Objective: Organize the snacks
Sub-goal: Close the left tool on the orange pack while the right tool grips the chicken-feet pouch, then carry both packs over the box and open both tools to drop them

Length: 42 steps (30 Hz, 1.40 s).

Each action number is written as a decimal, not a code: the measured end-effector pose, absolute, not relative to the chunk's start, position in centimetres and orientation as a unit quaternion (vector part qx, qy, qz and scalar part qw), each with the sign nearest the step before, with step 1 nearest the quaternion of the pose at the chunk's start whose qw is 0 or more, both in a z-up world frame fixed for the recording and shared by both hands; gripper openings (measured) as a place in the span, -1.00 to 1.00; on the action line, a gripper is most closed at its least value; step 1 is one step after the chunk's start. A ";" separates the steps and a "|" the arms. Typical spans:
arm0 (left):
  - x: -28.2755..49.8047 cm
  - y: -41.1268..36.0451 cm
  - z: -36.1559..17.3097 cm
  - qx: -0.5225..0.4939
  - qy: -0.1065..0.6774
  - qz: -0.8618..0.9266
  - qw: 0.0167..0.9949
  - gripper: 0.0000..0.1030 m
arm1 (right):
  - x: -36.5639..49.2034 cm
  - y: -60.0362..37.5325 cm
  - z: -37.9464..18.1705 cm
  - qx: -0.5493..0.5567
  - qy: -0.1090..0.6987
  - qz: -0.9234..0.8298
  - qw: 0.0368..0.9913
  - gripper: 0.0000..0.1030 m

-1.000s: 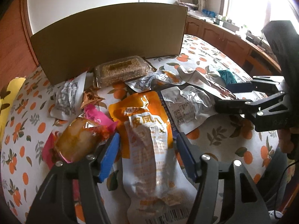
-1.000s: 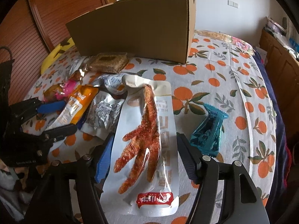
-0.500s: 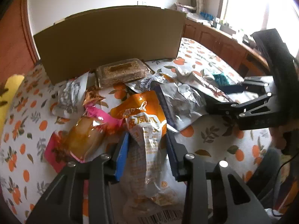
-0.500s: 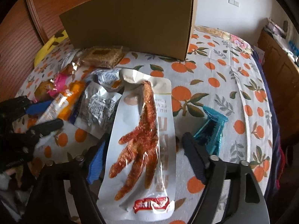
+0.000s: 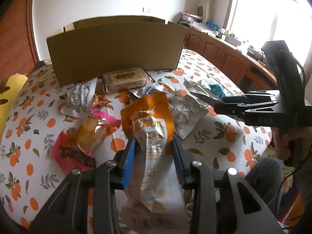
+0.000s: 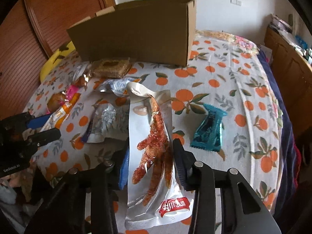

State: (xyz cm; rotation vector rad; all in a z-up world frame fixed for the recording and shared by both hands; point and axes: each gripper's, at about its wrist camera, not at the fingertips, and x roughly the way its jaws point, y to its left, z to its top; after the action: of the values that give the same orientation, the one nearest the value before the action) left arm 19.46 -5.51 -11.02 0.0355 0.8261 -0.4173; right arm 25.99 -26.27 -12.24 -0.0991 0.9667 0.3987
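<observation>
Orange pouch (image 5: 151, 128) pinched in left gripper (image 5: 154, 156), chicken-foot pack (image 6: 154, 148) clamped in right gripper (image 6: 150, 159), probably bound for cardboard box (image 5: 117, 48) at the table's far edge.

The white cloth with orange fruit and green leaves (image 5: 218, 136) covers the whole top. A yellow cushion (image 5: 9, 97) lies at its edge. Brown wooden cupboards (image 5: 224, 58) stand under a bright window (image 5: 273, 9). A reddish wooden door (image 6: 58, 15) stands behind.

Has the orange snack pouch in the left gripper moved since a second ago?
Yes. The orange pouch has been lifted off the tablecloth, its top now closer to the cardboard box, clamped in the left gripper.
</observation>
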 end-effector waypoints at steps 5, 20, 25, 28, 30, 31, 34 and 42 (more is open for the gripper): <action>18.7 -5.5 -10.2 0.023 0.386 -0.198 0.901 -0.33 | 25.0 -26.0 -11.0 -0.057 0.447 0.191 0.872 -0.24; 18.0 -3.7 -5.6 -0.008 0.332 -0.198 0.922 -0.33 | 23.3 -25.6 -7.6 -0.043 0.401 0.201 0.893 -0.21; 18.6 -3.1 -4.5 -0.006 0.320 -0.196 0.927 -0.33 | 23.2 -24.9 -7.2 -0.044 0.394 0.209 0.894 -0.20; 18.9 -2.9 -4.1 -0.003 0.316 -0.193 0.929 -0.32 | 23.1 -24.6 -7.2 -0.044 0.390 0.212 0.895 -0.19; 19.1 -2.8 -3.9 -0.001 0.313 -0.191 0.930 -0.32 | 23.1 -24.4 -7.3 -0.045 0.389 0.216 0.895 -0.19; 19.2 -2.8 -3.8 -0.001 0.313 -0.191 0.930 -0.32 | 23.1 -24.4 -7.3 -0.044 0.388 0.217 0.894 -0.19; 19.7 -2.7 -3.5 0.002 0.310 -0.190 0.932 -0.32 | 23.3 -24.2 -7.3 -0.040 0.386 0.222 0.895 -0.19; 22.5 -1.9 -2.1 0.011 0.295 -0.191 0.936 -0.32 | 24.7 -23.4 -5.7 -0.037 0.366 0.239 0.899 -0.18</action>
State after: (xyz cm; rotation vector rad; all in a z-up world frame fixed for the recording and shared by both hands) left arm 22.51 -1.93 -2.07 0.0218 0.6037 -0.3901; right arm 24.74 -23.39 -5.74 -0.0767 0.7585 0.4942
